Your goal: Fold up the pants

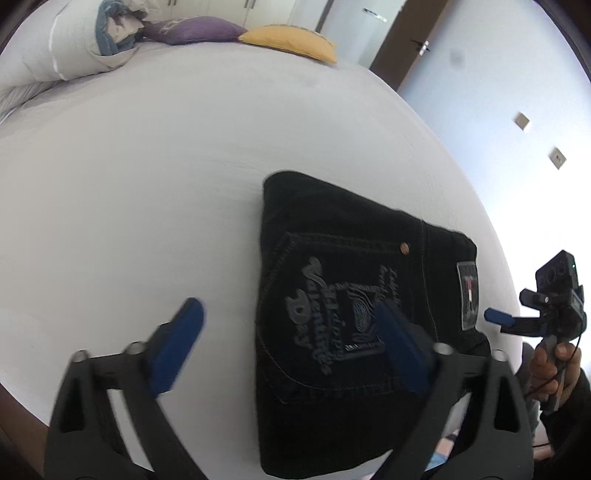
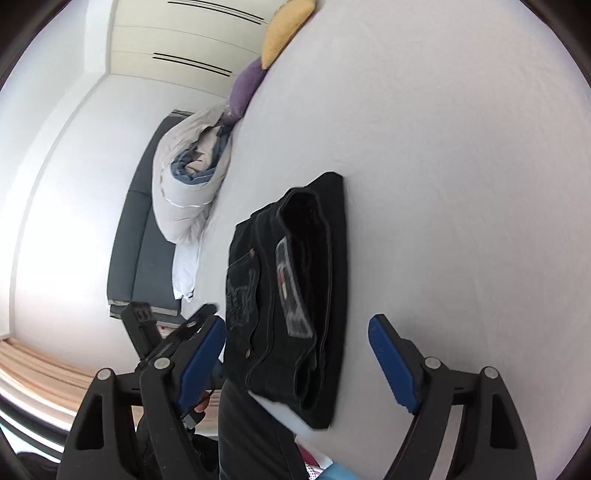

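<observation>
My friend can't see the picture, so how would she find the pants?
Start at the big white bed with a purple cushion and a yellow cushion along its far edge. Nearer the camera lie the folded black jeans, the only dark thing on the sheet, with grey lettering on the back pocket and a copper rivet.

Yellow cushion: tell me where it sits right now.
The yellow cushion lies at the far edge of the bed, beside the purple cushion, well beyond the folded black pants; the right wrist view shows it top centre.
</observation>
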A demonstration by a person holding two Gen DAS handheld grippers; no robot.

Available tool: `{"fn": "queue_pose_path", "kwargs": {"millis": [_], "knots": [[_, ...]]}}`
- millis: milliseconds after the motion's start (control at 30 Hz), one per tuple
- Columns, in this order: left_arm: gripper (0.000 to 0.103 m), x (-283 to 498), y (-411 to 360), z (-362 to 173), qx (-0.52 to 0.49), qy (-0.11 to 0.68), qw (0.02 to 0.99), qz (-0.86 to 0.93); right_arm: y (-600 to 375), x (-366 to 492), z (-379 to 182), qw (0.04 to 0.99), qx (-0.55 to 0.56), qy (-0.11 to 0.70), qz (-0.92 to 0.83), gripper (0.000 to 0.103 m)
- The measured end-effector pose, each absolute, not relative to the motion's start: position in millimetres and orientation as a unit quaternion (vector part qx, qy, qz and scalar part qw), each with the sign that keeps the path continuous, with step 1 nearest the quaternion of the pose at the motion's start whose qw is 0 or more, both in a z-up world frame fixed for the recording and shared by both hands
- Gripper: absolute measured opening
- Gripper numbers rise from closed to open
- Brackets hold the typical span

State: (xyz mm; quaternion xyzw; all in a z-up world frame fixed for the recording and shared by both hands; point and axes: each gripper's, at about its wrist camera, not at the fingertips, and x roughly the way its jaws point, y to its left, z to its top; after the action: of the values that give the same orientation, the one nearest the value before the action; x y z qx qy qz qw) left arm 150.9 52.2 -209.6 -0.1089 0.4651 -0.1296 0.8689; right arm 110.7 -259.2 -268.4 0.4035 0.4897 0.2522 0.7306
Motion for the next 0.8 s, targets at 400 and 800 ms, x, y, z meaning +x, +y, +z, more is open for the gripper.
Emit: {"fn": "queue_pose_path", "kwargs": {"millis": [400, 800], "knots": [[0.099, 193.5, 53.6, -252.6, -0.083, 0.58, 0.788, -0.187, -227.0, 154.9, -285.6, 0.718, 0.383, 0.546, 0.198, 0.084], [0.046, 203.4, 45.2, -252.6, -0.076, 0.602, 0.767, -0.208, -186.1, 177.5, -290.9, 0.713, 0.355, 0.573, 0.194, 0.038]]}}
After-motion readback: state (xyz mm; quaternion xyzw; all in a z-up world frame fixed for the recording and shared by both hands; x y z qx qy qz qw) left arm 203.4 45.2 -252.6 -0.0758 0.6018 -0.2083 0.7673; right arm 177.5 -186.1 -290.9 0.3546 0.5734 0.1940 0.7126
